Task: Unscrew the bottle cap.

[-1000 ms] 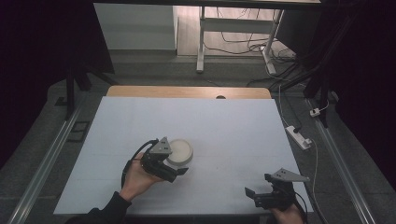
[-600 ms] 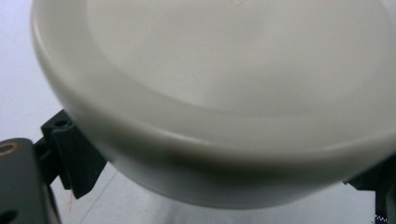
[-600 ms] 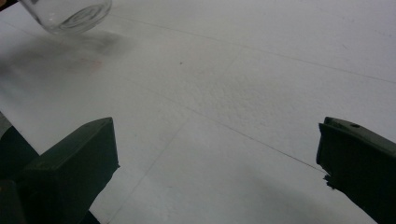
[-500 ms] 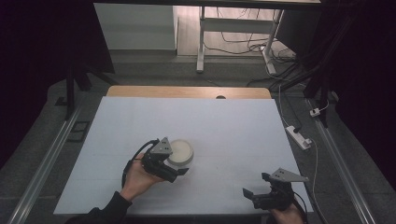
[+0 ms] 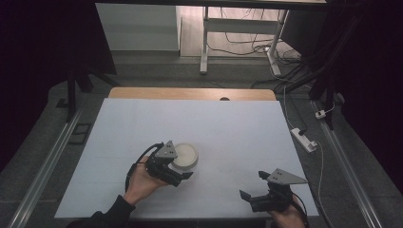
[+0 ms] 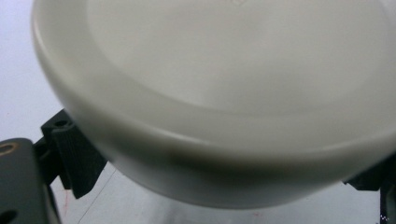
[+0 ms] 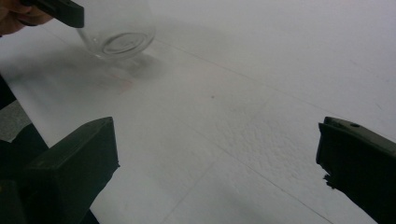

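Right gripper [image 5: 251, 190] has slid slightly nearer the table's front edge, jaws spread, idle. Round translucent-white plastic bowl [image 5: 186, 155] unmoved, front-left on white table [image 5: 228, 128]; left gripper [image 5: 183, 170] jaws pinching it, lift likely next.

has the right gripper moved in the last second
Yes, slightly: the right gripper has slid toward the table's near edge and a little left; the white-lidded jar stays put.

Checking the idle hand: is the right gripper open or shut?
Open: the right gripper shows its two fingers far apart over bare white table.
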Demonstrator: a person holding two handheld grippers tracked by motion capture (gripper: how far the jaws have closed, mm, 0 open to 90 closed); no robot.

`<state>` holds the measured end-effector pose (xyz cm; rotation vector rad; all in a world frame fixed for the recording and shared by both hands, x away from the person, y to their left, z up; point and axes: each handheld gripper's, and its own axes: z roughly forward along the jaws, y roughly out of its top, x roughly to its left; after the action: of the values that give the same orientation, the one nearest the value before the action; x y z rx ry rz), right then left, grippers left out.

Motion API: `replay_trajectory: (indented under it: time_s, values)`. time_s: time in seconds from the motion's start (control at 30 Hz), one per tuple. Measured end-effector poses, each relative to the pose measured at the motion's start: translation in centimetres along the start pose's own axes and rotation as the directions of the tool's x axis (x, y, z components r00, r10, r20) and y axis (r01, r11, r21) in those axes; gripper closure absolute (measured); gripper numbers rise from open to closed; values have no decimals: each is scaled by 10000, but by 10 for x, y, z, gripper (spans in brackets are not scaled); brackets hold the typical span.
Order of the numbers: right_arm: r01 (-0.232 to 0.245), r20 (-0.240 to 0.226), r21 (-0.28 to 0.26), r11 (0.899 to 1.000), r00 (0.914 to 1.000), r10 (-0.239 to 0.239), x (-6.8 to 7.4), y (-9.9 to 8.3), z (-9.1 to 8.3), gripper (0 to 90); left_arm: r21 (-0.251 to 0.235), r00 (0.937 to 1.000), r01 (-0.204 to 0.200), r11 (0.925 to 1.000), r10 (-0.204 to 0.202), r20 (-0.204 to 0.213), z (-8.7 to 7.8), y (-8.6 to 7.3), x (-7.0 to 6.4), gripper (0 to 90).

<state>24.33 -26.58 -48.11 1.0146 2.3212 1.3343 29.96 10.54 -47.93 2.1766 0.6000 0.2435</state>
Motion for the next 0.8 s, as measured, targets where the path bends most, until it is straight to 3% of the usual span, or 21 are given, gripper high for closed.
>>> replay_trajectory:
  time_s: [0.27,0.57,0.8]
  values:
    - [-355,-508,257,9990,9980,368,6,11,9,0,23,10000,-60,10000,60,55,0,0,0,73]
    - [109,-837,649,9978,9965,-55,18,30,20,0,-26,9999,-37,10000,37,126,2,0,-1,73]
    - [159,-999,656,9977,9950,-93,23,42,28,0,-55,9999,-74,10000,75,118,2,1,-2,73]
